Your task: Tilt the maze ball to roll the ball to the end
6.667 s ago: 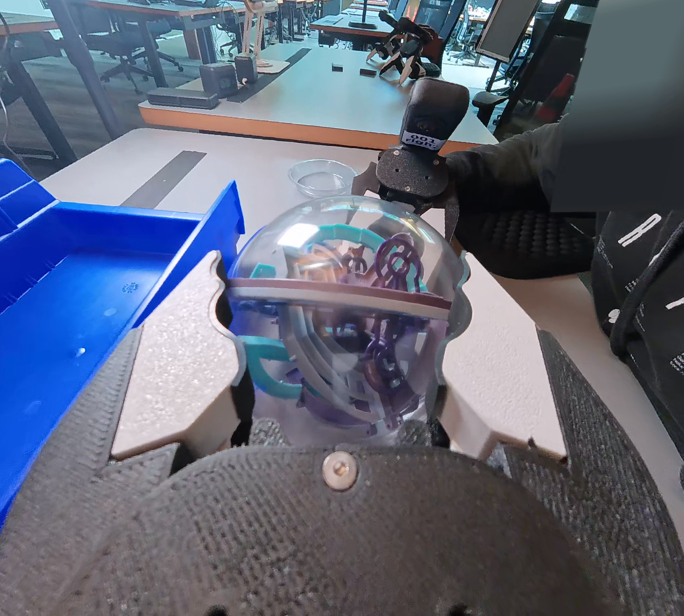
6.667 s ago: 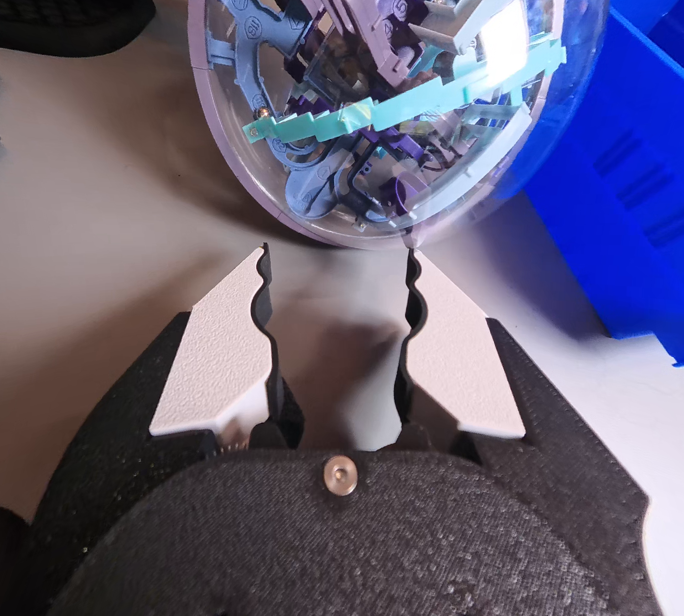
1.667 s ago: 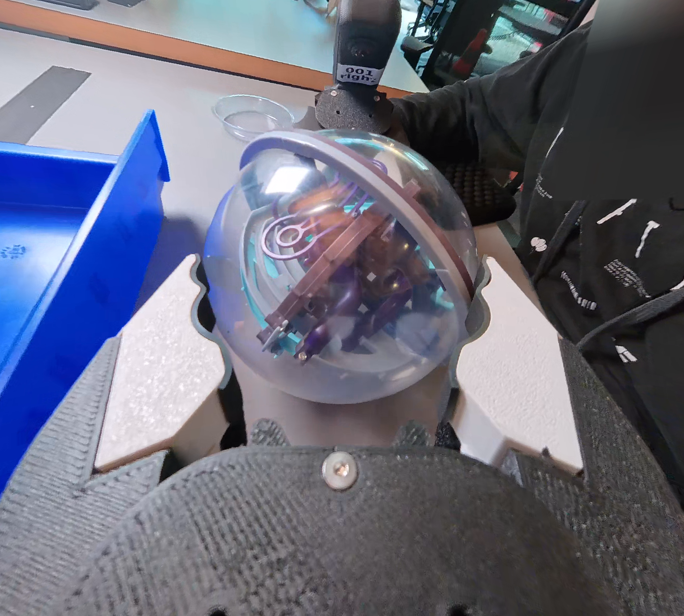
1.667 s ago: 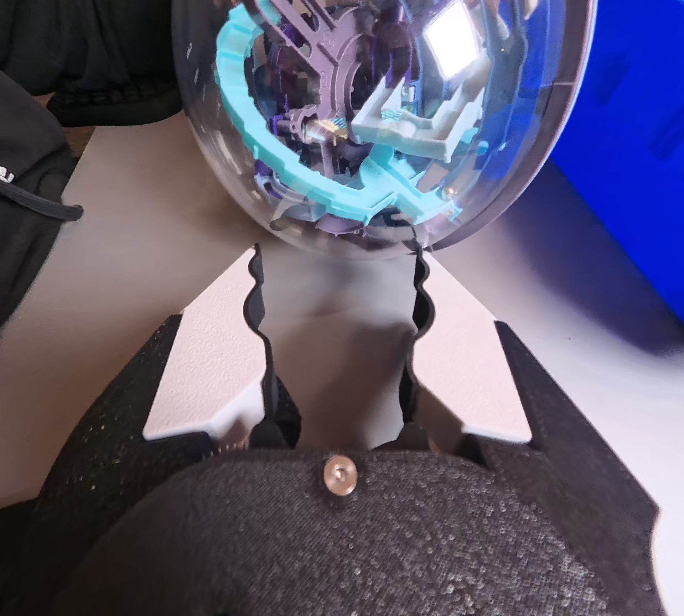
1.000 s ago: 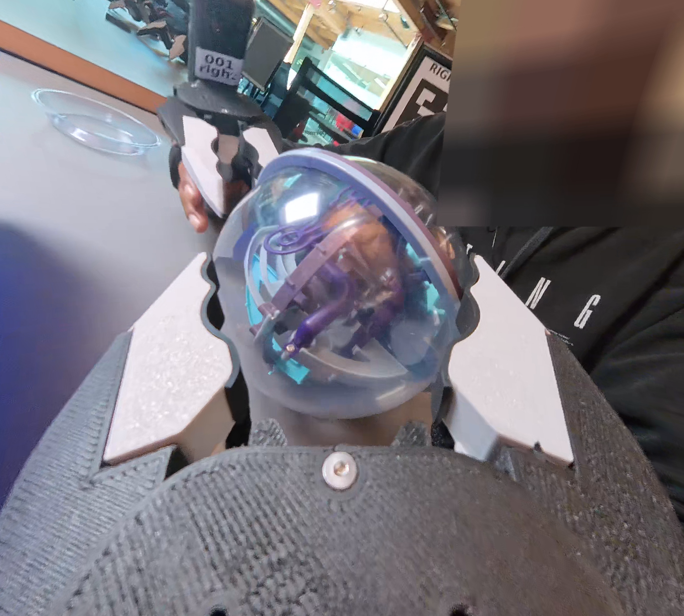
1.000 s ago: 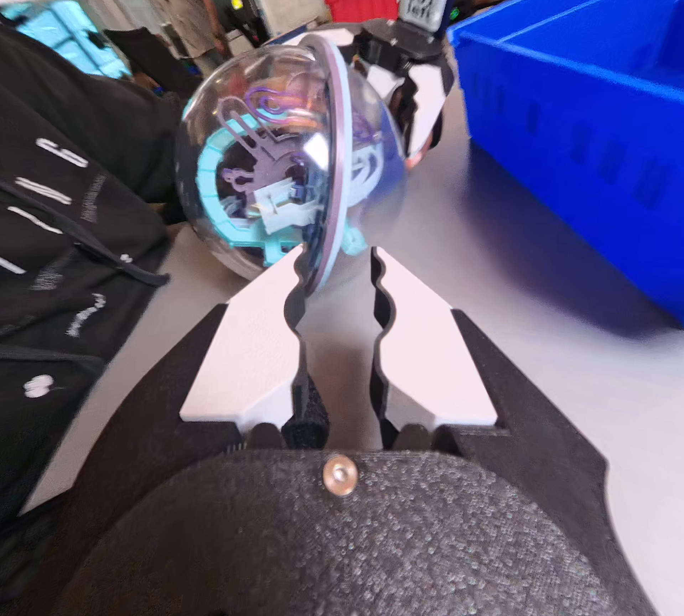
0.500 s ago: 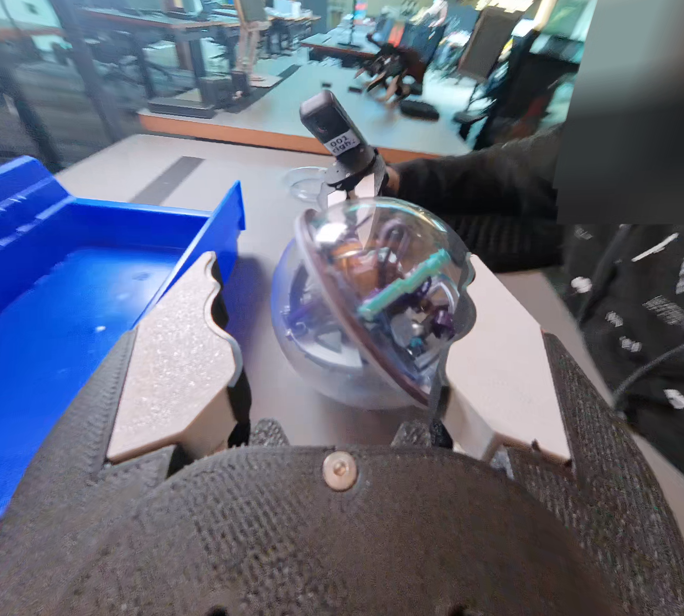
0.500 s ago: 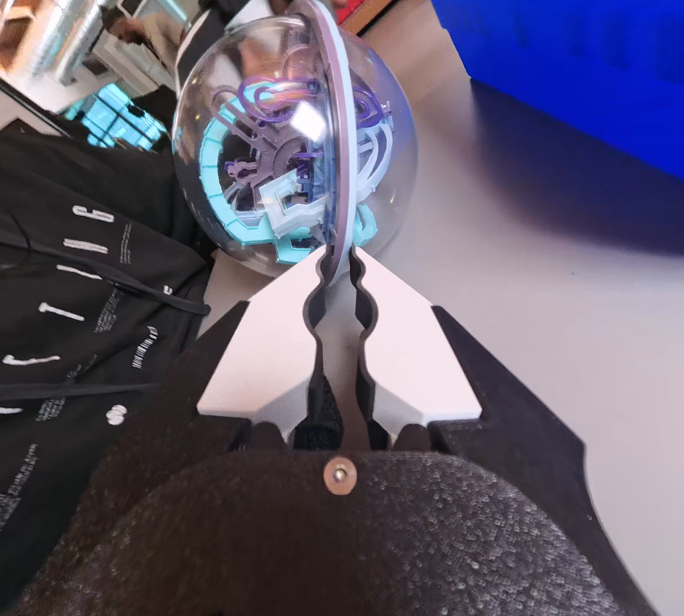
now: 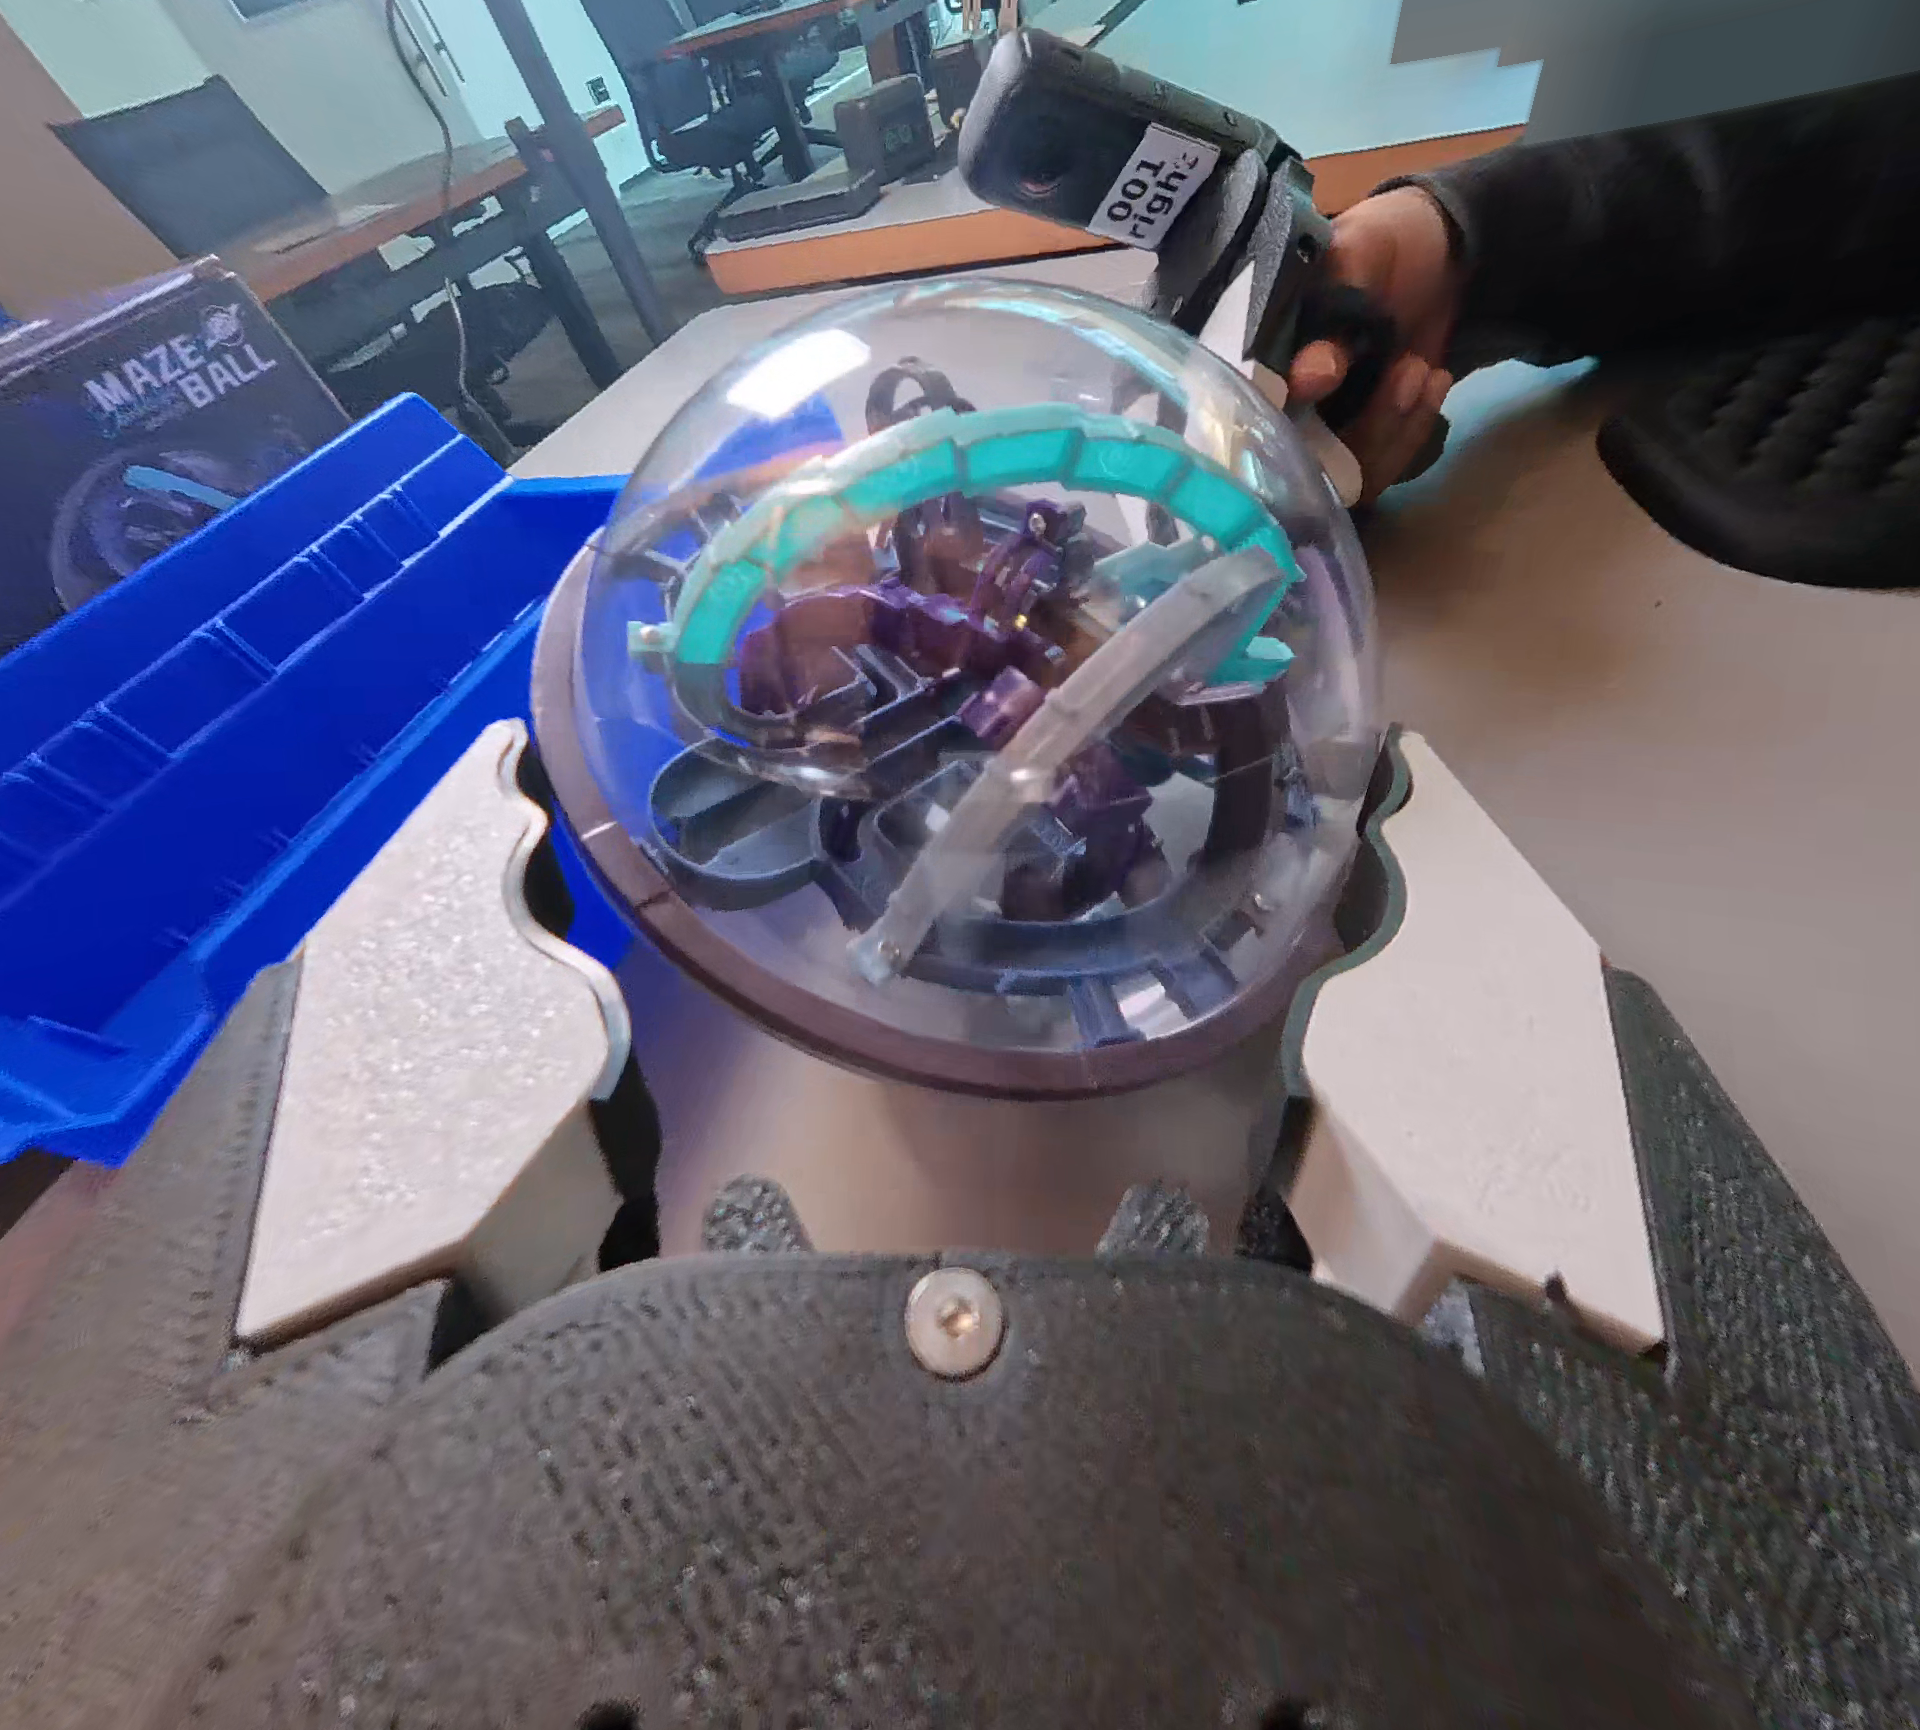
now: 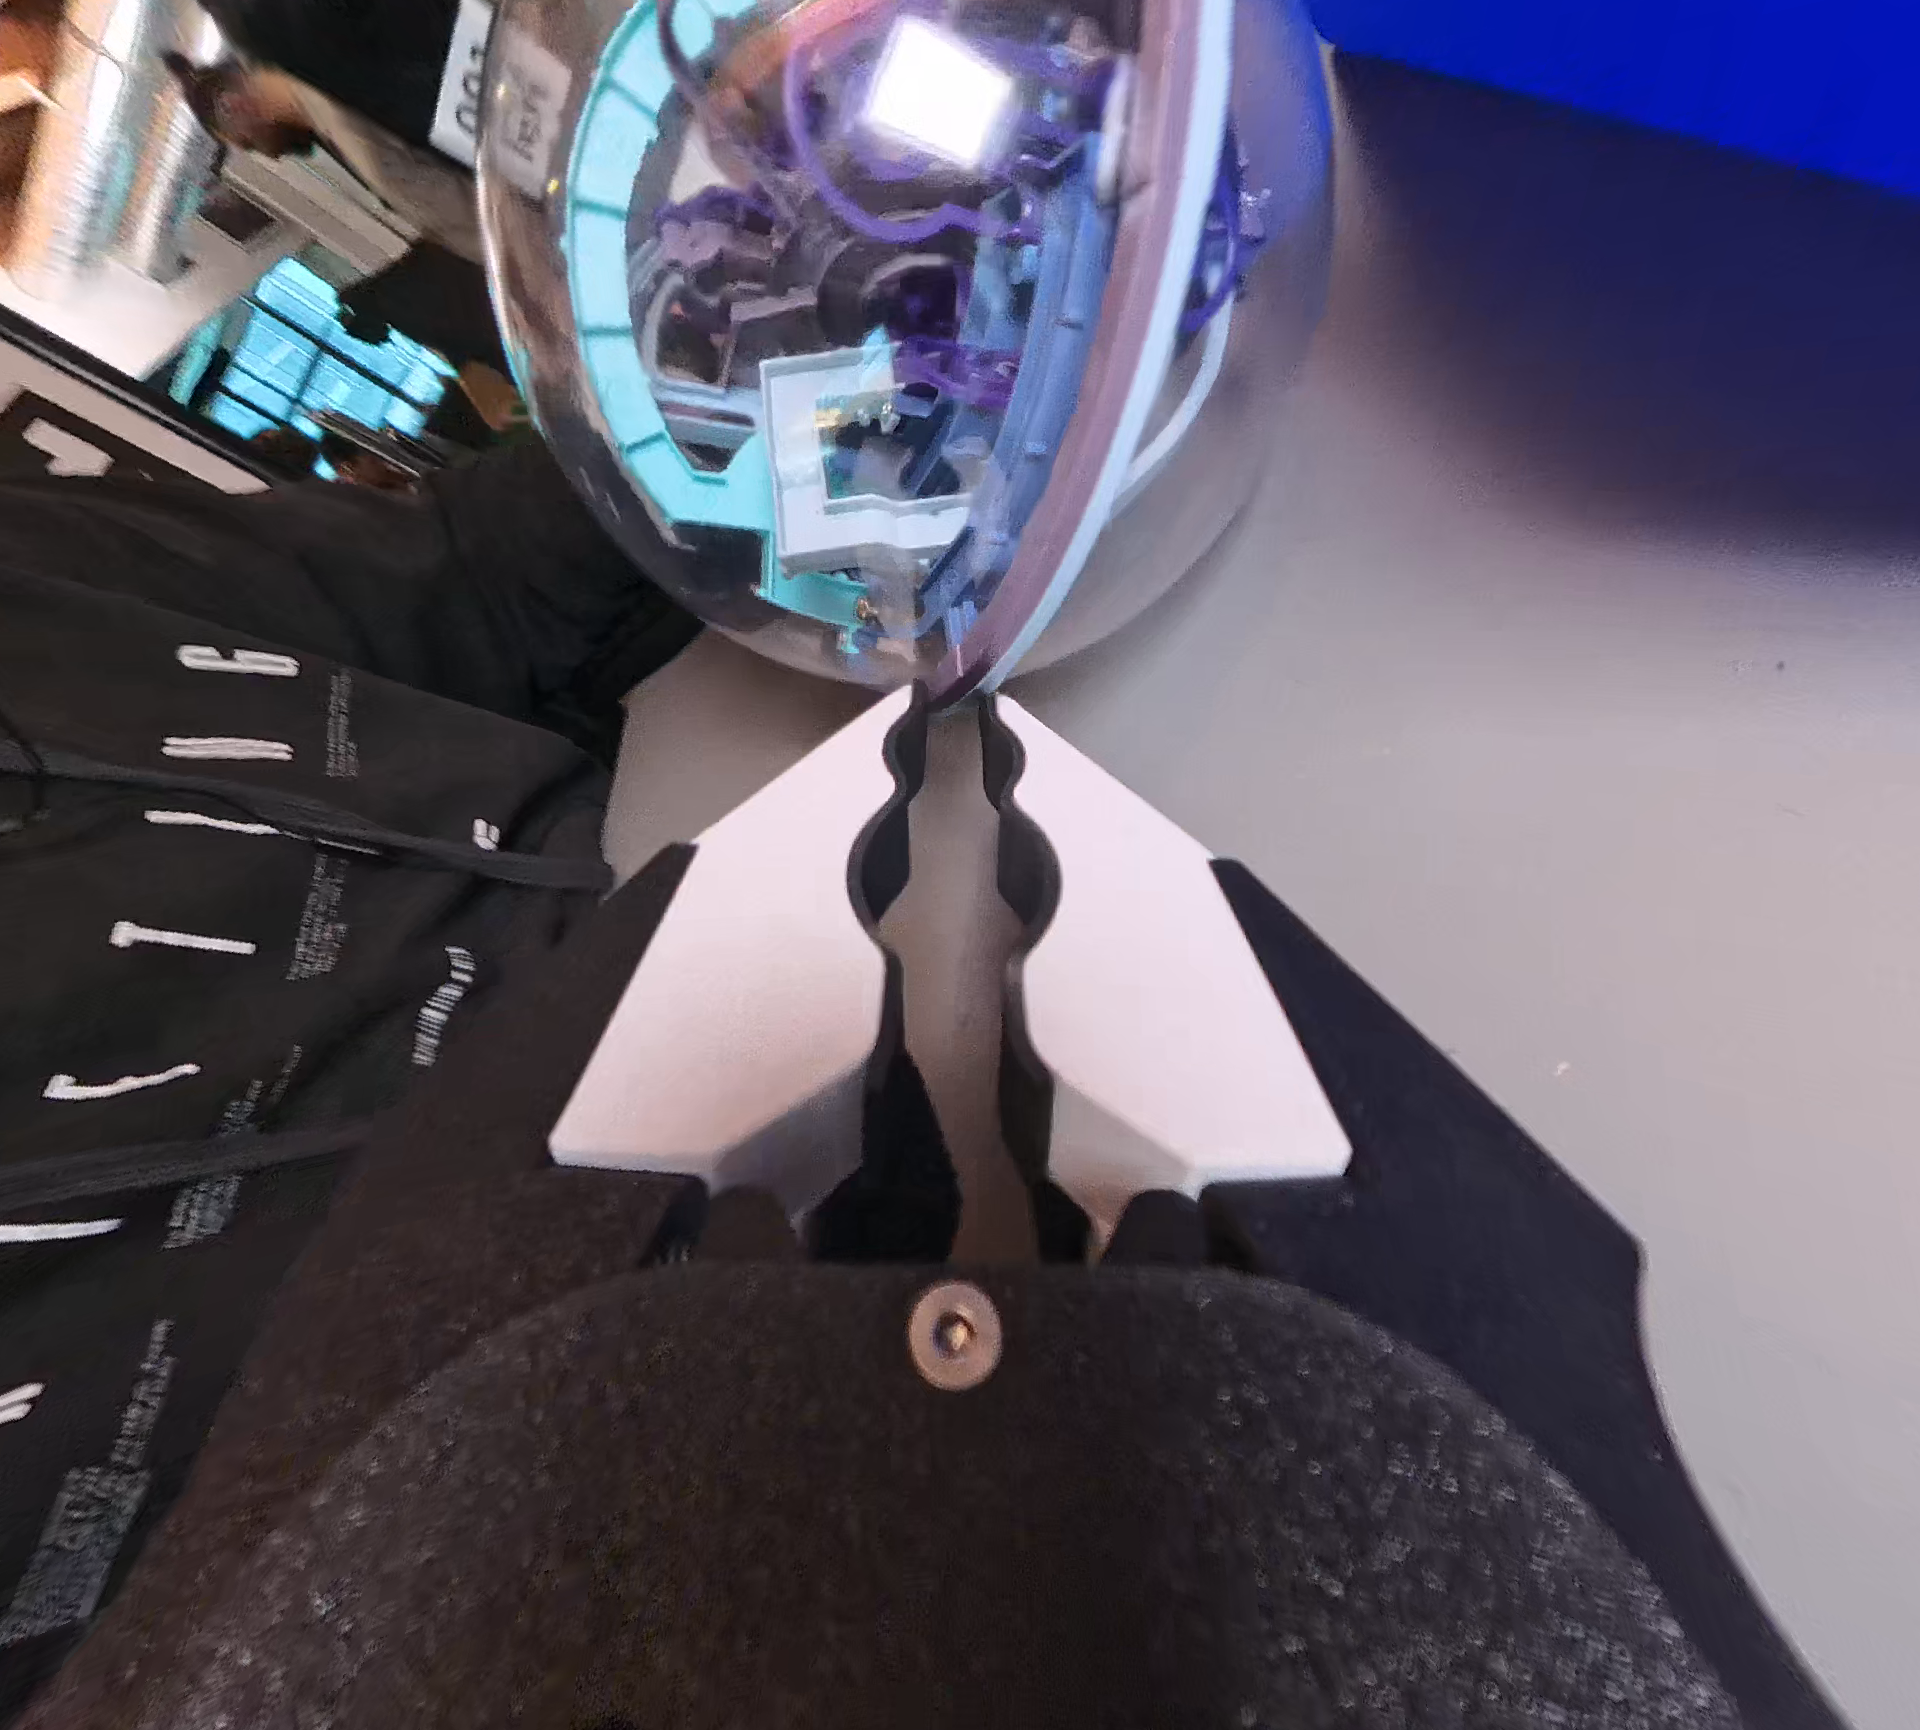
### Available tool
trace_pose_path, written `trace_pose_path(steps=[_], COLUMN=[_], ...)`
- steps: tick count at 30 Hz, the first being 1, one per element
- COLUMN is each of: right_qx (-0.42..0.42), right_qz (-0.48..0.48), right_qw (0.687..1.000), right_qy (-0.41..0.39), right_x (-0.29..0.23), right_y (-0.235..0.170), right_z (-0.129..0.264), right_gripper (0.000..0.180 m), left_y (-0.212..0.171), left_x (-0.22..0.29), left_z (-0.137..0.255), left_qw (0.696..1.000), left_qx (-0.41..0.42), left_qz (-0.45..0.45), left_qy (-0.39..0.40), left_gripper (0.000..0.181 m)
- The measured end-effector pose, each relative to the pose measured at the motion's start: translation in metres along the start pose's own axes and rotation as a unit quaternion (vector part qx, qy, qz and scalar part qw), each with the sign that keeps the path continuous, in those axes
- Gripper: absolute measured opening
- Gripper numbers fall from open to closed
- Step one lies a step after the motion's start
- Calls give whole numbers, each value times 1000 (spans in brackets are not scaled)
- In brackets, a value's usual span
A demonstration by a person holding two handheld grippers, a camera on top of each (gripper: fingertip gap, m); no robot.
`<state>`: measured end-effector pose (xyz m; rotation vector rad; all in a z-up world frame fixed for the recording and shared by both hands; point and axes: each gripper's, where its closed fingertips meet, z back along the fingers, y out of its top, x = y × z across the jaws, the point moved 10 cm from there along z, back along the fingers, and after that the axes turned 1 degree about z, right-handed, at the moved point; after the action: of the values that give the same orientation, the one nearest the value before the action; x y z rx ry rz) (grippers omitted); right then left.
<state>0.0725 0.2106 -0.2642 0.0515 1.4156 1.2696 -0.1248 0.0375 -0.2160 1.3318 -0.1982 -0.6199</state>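
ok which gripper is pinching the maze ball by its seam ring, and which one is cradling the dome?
The right gripper pinches the ring: its fingertips are nearly shut on the edge. The left gripper stands wide, fingers either side of the maze ball.

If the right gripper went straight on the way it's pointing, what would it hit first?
The maze ball: the right gripper already pinches its equator rim, so it would only push into the sphere.

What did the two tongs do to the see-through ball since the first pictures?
The right tongs closed in and pinched the rim of the maze ball; before, they sat open beside it. The ball got turned, its rim now low. The left tongs stayed around it, the blue bin alongside.
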Motion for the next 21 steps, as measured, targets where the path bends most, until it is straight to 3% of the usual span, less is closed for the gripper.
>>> trace_pose_path(steps=[2,5,7,11,17,21], right_qx=[-13,-27,-10,20,-4,-10], right_qz=[53,183,290,433,488,493], right_qw=[998,981,949,874,832,814], right_qy=[-14,-62,-125,-217,-264,-308], right_x=[-4,-10,-15,-21,-13,-11], right_y=[1,3,6,7,-1,-2], right_z=[0,4,10,15,1,-3], right_gripper=[9,34,53,55,78,69], left_y=[-1,-2,-2,0,10,15], left_x=[-3,-8,-13,-21,-35,-45], left_z=[0,0,-2,-7,-24,-35], left_qw=[1000,1000,999,997,993,988], left_qx=[4,4,4,4,-11,-24], left_qz=[11,24,35,50,76,113], left_qy=[-8,-18,-28,-50,-87,-105], left_gripper=[149,149,149,149,149,149])
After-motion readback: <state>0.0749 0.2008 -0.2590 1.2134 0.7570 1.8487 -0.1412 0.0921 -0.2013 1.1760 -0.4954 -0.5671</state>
